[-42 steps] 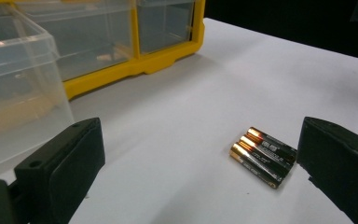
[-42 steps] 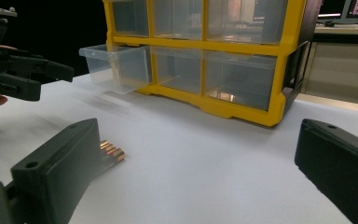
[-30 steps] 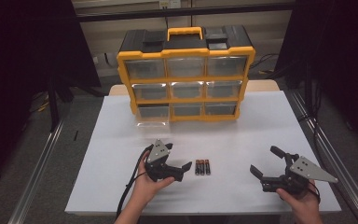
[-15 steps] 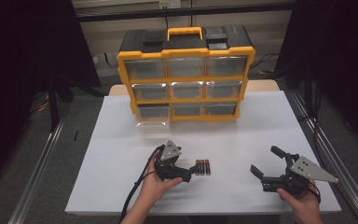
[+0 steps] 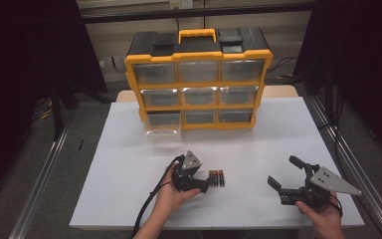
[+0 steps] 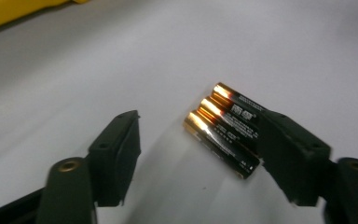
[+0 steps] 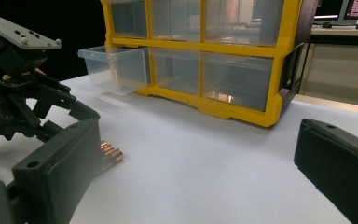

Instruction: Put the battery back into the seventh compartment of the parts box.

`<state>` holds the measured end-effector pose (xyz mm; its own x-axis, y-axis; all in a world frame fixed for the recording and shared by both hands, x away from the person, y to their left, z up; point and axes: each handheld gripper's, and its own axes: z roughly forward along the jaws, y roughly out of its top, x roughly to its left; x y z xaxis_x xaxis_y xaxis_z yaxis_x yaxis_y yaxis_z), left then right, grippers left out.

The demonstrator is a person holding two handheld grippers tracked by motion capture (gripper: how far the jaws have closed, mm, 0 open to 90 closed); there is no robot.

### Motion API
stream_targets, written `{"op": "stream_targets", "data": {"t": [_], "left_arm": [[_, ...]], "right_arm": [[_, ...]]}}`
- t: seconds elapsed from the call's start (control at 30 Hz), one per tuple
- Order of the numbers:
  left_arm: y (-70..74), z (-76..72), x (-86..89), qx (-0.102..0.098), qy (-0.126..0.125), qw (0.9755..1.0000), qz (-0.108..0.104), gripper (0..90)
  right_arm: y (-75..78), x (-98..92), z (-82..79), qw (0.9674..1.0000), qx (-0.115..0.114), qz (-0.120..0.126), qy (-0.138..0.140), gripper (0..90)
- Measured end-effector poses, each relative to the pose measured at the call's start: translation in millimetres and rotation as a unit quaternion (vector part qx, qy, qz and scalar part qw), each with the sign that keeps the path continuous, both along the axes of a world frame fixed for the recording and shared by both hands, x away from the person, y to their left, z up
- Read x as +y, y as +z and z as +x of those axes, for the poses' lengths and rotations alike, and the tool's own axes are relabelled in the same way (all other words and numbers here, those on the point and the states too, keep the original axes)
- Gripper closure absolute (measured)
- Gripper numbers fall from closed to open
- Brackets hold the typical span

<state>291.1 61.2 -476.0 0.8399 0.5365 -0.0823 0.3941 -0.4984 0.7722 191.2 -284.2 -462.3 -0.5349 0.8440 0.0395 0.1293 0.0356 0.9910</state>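
Observation:
Three copper-topped black batteries (image 5: 216, 178) lie side by side on the white table (image 5: 258, 144). My left gripper (image 5: 204, 180) is right at their left end. In the left gripper view the batteries (image 6: 223, 133) sit between its jaws, close against the right one, with a gap to the left one. My left gripper (image 6: 198, 122) is open and its jaws have just been closing. My right gripper (image 5: 282, 170) rests open and empty at the front right. From my right gripper (image 7: 198, 135) I see the batteries (image 7: 111, 153) beside its left jaw.
A yellow and black drawer organizer (image 5: 199, 79) stands at the back of the table. Its bottom left clear drawer (image 5: 161, 127) is pulled out, also seen as the open drawer (image 7: 116, 67). Dark floor and metal rails flank the table.
My left gripper has moved right up to the batteries and its jaws have narrowed around them. The right gripper has stayed where it was.

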Motion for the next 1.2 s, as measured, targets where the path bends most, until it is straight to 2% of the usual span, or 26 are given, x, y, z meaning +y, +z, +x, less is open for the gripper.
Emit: {"op": "stream_targets", "data": {"t": [0.03,0.1,0.13,0.17,0.2,0.23,0.3,0.33,0.43,0.47,0.5,0.57,0.63,0.67,0.73,0.77,0.8,0.87,0.93,1.03,1.07,1.1,1.13,1.17,1.2], "left_arm": [[1.4,0.4,0.8,0.005,-0.005,0.9998,0.018,34.5],[0.9,0.3,0.1,0.015,-0.005,0.9997,0.021,37.2],[0.3,-0.5,-1.7,0.011,0.009,0.9997,0.018,38.3],[-0.3,0.9,-1.6,0.020,0.000,0.9998,0.006,39.5],[-0.5,0.7,-2.1,0.021,0.003,0.9998,0.003,40.3],[1.5,0.2,-2.0,0.027,0.001,0.9995,0.015,41.4],[0.7,-0.6,-4.8,0.028,0.000,0.9996,0.006,42.8],[2.8,-0.7,-4.3,0.035,-0.004,0.9992,0.020,45.5],[2.3,0.2,-5.1,0.037,0.000,0.9990,0.024,50.9],[2.9,0.7,-4.1,0.043,0.004,0.9985,0.034,51.3],[1.8,1.4,-3.4,0.046,0.010,0.9984,0.031,52.2],[2.4,2.9,-1.3,0.053,0.010,0.9977,0.042,59.0],[2.8,4.3,1.3,0.058,0.018,0.9967,0.055,61.8],[2.2,4.4,1.3,0.062,0.022,0.9968,0.047,63.1],[3.0,6.3,3.1,0.062,0.020,0.9962,0.058,69.1],[1.9,7.5,3.2,0.057,0.025,0.9965,0.056,72.6],[2.1,8.3,4.3,0.065,0.035,0.9957,0.057,75.6],[1.6,9.4,3.6,0.067,0.036,0.9959,0.048,76.7],[3.6,10.1,4.5,0.075,0.031,0.9952,0.056,77.2],[4.2,13.1,6.6,0.093,0.037,0.9940,0.044,77.3],[3.2,14.2,7.5,0.095,0.034,0.9944,0.030,77.3],[5.4,15.3,9.5,0.103,0.027,0.9935,0.040,77.3],[7.0,15.9,11.0,0.101,0.026,0.9935,0.044,77.3],[8.2,16.3,12.0,0.098,0.029,0.9939,0.041,77.3],[10.7,17.5,13.4,0.104,0.024,0.9935,0.039,77.3]], "right_arm": [[0.0,0.0,0.1,1.0000,0.000,0.000,0.000,0.7],[-0.1,0.2,0.4,1.0000,0.000,0.000,0.001,0.7],[0.0,0.3,0.4,1.0000,0.000,-0.002,0.000,0.7],[0.0,0.3,0.5,1.0000,0.000,-0.002,0.001,0.7],[0.1,0.4,0.5,1.0000,0.000,-0.002,0.001,0.7],[0.1,0.6,0.5,1.0000,-0.001,0.000,0.001,0.7],[0.0,0.4,0.4,1.0000,-0.001,0.000,0.001,0.7],[0.0,0.2,0.4,1.0000,-0.001,-0.001,0.002,0.7],[0.1,-0.2,0.4,1.0000,-0.001,-0.001,0.001,0.7],[0.1,-0.2,0.4,1.0000,-0.001,-0.001,0.001,0.7],[0.2,-0.1,0.1,1.0000,-0.001,0.000,0.001,0.7],[0.3,-0.4,0.0,1.0000,-0.002,0.000,0.002,0.7],[0.3,-0.5,0.2,1.0000,-0.002,0.000,0.002,0.7],[0.2,-0.5,0.4,1.0000,-0.002,0.000,0.002,0.7],[0.2,-0.3,0.5,1.0000,-0.002,0.000,0.003,0.7],[0.2,0.0,0.3,1.0000,0.000,0.000,0.003,0.7],[0.5,0.2,0.0,1.0000,0.000,0.001,0.003,0.7],[0.6,0.3,-0.3,1.0000,0.001,0.003,0.001,0.7],[0.3,-0.4,-0.1,1.0000,-0.001,0.000,0.003,0.7],[0.2,-0.5,0.4,1.0000,-0.002,0.001,0.003,0.7],[0.1,-0.2,0.5,1.0000,-0.002,0.001,0.003,0.7],[0.2,0.0,0.0,1.0000,0.000,0.001,0.003,0.8],[0.3,0.1,-0.1,1.0000,0.000,0.001,0.004,0.7],[0.3,0.0,0.1,1.0000,-0.001,0.001,0.004,0.7],[0.3,-0.1,0.3,1.0000,-0.001,0.001,0.003,0.7]]}}
